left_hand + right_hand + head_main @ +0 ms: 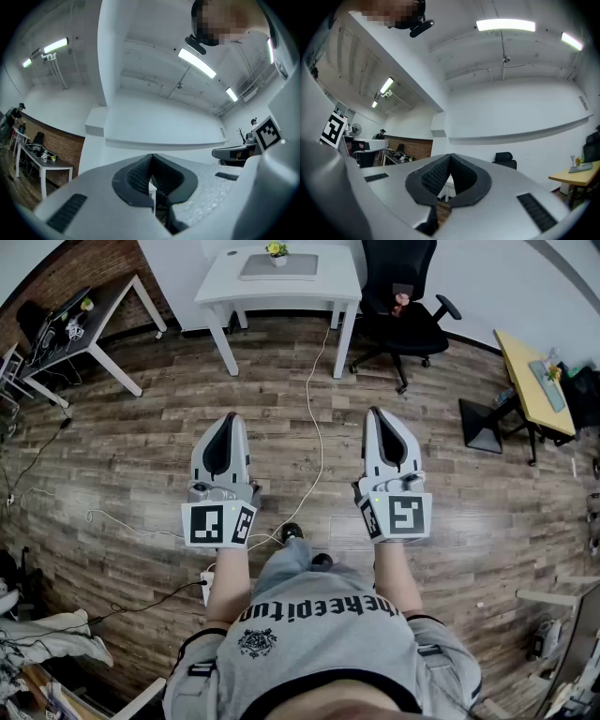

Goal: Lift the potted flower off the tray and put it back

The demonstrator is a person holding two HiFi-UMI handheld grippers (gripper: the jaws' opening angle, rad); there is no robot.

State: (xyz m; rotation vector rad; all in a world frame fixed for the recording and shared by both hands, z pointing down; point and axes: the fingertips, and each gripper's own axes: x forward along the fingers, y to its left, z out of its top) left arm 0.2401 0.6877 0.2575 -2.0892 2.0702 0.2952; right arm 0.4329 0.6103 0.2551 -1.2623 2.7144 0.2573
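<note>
Claw, left [229, 417]: jaws together, nothing between them, pointing forward over the wooden floor [141, 446]. Judged a ready pose, since the work stands well apart.
Claw, right [376, 412]: jaws likewise together and empty.
Bench [217, 282]: white, beyond the floor, carrying the tray.
Tray [302, 266]: grey, lying flat mid-bench.
Potted flower [277, 250]: at the tray's far edge, apparently upright with its long axis vertical and yellow blooms uppermost. Untouched.

Far-off potted flower [277, 250] too small for detail; tray [302, 268] under it, rim indistinct.
</note>
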